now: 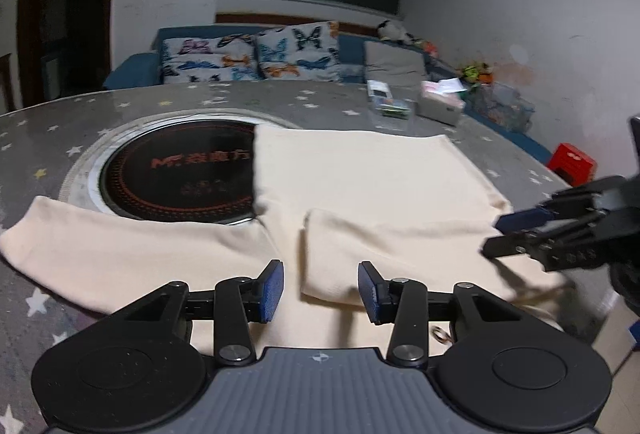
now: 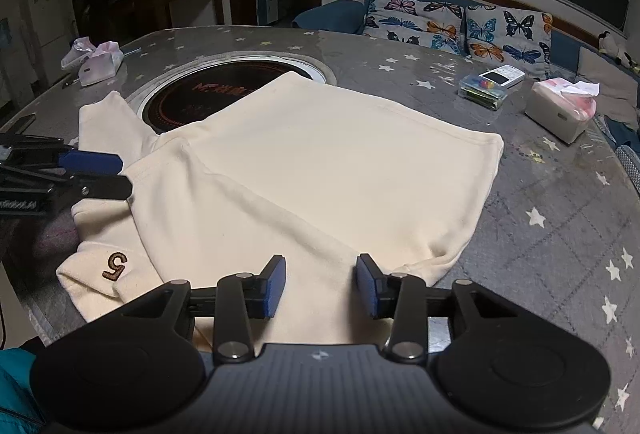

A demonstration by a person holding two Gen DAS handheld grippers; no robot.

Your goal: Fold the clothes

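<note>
A cream sweatshirt (image 1: 360, 169) (image 2: 340, 153) lies flat on the grey star-patterned table (image 2: 540, 201), its upper part over a round black cooktop. One sleeve (image 1: 120, 254) stretches left. Another part is folded over the body (image 1: 380, 254). A cuff with an embroidered "5" (image 2: 116, 266) hangs near the table's front edge. My left gripper (image 1: 320, 274) hovers open just above the cloth, nothing pinched between its blue pads. My right gripper (image 2: 320, 270) is open over the near hem, pads apart from the fabric. Each gripper shows in the other's view: the right gripper (image 1: 500, 238), the left gripper (image 2: 120, 173).
The inset cooktop (image 1: 176, 169) (image 2: 200, 93) sits mid-table. A tissue box (image 1: 440, 101) (image 2: 560, 109) and a clear plastic box (image 2: 484, 89) stand at the far right, a tissue pack (image 2: 96, 57) at the far left. A sofa with butterfly cushions (image 1: 248, 53) is behind. A red stool (image 1: 572, 161) stands right.
</note>
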